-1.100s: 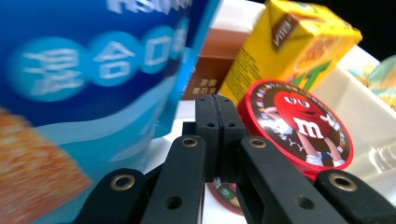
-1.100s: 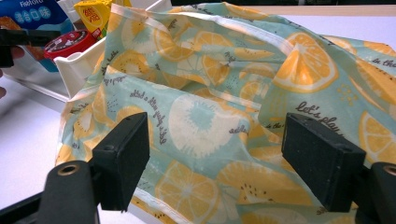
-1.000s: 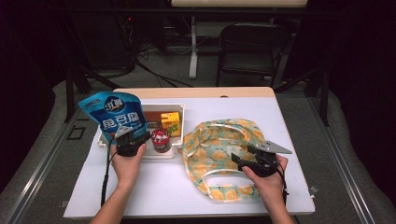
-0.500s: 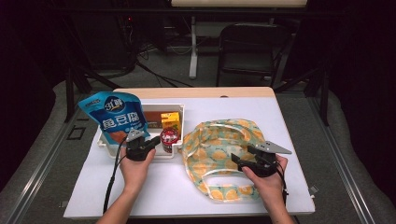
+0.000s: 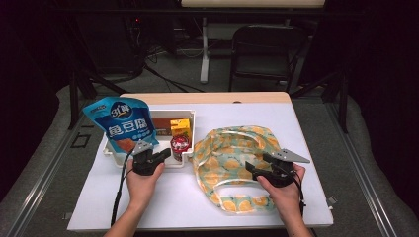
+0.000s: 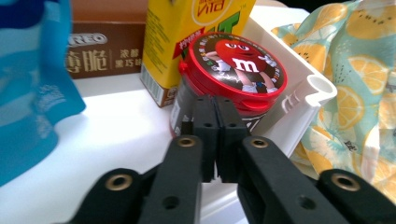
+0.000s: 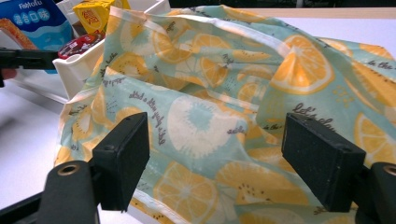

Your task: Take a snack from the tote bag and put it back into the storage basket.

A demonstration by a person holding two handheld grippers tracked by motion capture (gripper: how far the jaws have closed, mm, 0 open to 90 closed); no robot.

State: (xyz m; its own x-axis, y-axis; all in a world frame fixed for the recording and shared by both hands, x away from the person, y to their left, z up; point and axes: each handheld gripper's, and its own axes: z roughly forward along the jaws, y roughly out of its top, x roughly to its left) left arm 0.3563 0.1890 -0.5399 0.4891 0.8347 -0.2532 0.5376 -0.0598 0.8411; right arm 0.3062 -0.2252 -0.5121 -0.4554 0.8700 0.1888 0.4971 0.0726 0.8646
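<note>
A red-lidded M&M's can [image 6: 238, 70] stands in the front right corner of the white bin [image 5: 191, 118], beside a yellow juice carton [image 6: 187, 32]. My left gripper [image 6: 215, 105] is shut with nothing between its pads, its tips just in front of the can's side. From above, the left gripper [image 5: 165, 153] sits at the bin's front edge, left of the can [image 5: 180, 144]. My right gripper [image 7: 215, 158] stands open over the near side of a fruit-print cloth bag [image 7: 210, 93]; from above the right gripper [image 5: 252, 169] rests at the bag's [image 5: 232, 148] right front.
A blue snack pouch [image 5: 123, 123] leans in the bin's left end, and a brown biscuit box [image 5: 160, 123] lies behind the carton. The bag's looped handle [image 5: 237, 197] lies toward the table's front edge. A chair [image 5: 267, 49] stands beyond the table.
My left gripper has slid to the right along the bin's front, from in front of the blue pouch to beside the can. The right gripper has stayed put.
</note>
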